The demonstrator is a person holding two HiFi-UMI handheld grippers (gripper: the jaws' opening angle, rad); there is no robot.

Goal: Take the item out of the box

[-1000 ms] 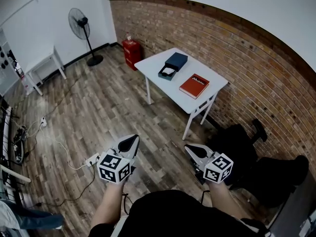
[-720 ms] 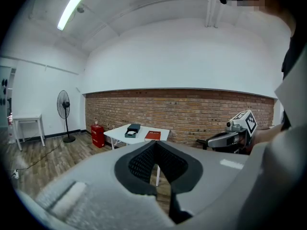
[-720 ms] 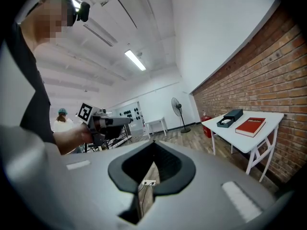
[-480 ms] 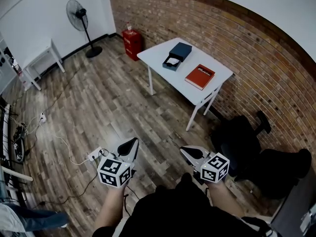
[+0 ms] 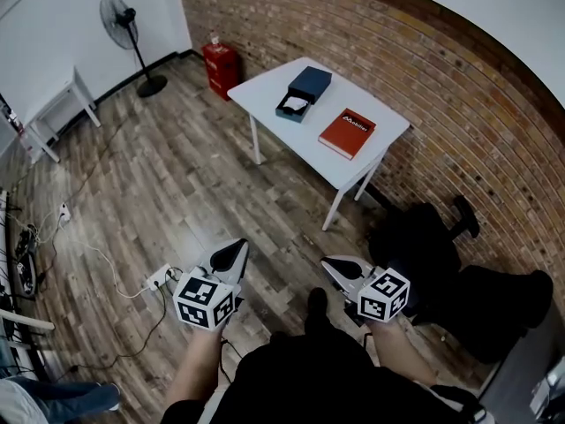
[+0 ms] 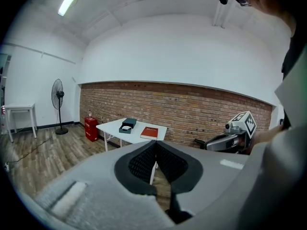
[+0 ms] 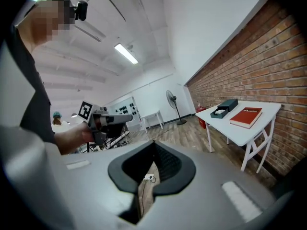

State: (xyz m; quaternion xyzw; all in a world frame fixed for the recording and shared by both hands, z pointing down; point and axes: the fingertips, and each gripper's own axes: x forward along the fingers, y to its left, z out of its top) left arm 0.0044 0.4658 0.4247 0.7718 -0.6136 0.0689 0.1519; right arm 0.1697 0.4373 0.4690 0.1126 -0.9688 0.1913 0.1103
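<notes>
A dark blue box (image 5: 294,106) lies open on the white table (image 5: 265,95) by the brick wall, with a white item inside and its lid (image 5: 311,84) just behind. A red book (image 5: 347,132) lies to its right. Both grippers hang low over the wooden floor, far from the table. The left gripper (image 5: 237,246) and the right gripper (image 5: 328,261) are shut and empty. The left gripper view looks past its touching jaws at the box (image 6: 127,125) and book (image 6: 149,132). From the right gripper view the box (image 7: 224,108) is far off too.
A standing fan (image 5: 119,16) and a red canister (image 5: 219,63) are at the back by the wall. A small white side table (image 5: 53,113) is at the left. A power strip (image 5: 161,279) with cables lies on the floor. A black chair (image 5: 424,246) stands at the right.
The table with the box has drifted slightly in the head view as the person shifts. Both grippers stay shut and low.
</notes>
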